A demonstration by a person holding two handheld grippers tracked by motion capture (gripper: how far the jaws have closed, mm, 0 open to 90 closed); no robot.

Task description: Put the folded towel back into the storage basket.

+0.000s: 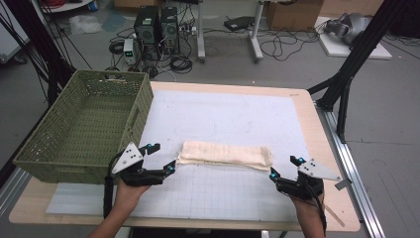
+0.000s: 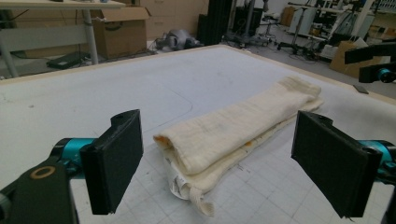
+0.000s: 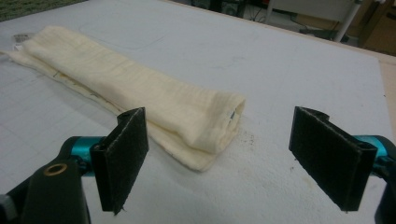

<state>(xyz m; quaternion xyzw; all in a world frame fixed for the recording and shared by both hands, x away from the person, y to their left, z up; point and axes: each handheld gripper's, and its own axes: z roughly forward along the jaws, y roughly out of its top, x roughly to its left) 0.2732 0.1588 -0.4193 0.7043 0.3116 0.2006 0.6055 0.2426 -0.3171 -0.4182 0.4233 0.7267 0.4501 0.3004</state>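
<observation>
I hold a gripper in each hand over a wooden tabletop (image 1: pixel 317 124) covered by a pale gridded mat (image 1: pixel 223 119). A cream cloth (image 1: pixel 225 154), folded into a long narrow bundle, lies across the near middle of the mat, between my two grippers.

My left gripper (image 1: pixel 159 157) sits at the cloth's left end, jaws spread wide and holding nothing. In the left gripper view the folded end (image 2: pixel 187 158) lies between the two black pads (image 2: pixel 116 158), not touching either; a small tag or loose corner hangs from the lowest layer, too blurred to read. The far end of the cloth softens out of focus, and my other gripper (image 2: pixel 373 65) is cut off at the right edge of that view.

My right gripper (image 1: pixel 285 167) rests just beside the cloth's right end, also wide open and empty. In the right gripper view the rolled end (image 3: pixel 219 121) lies ahead of the jaws, nearer the left pad (image 3: pixel 123 156). Faint dark specks mark the mat beside it.

A green woven basket (image 1: pixel 34 144) stands at the tabletop's left edge, close to my left gripper. What I can see of its inside looks empty; its near wall hides the near part of its floor.

Beyond the tabletop, computer towers (image 1: pixel 156 25) and tangled cables (image 1: pixel 277 44) sit on the floor.
</observation>
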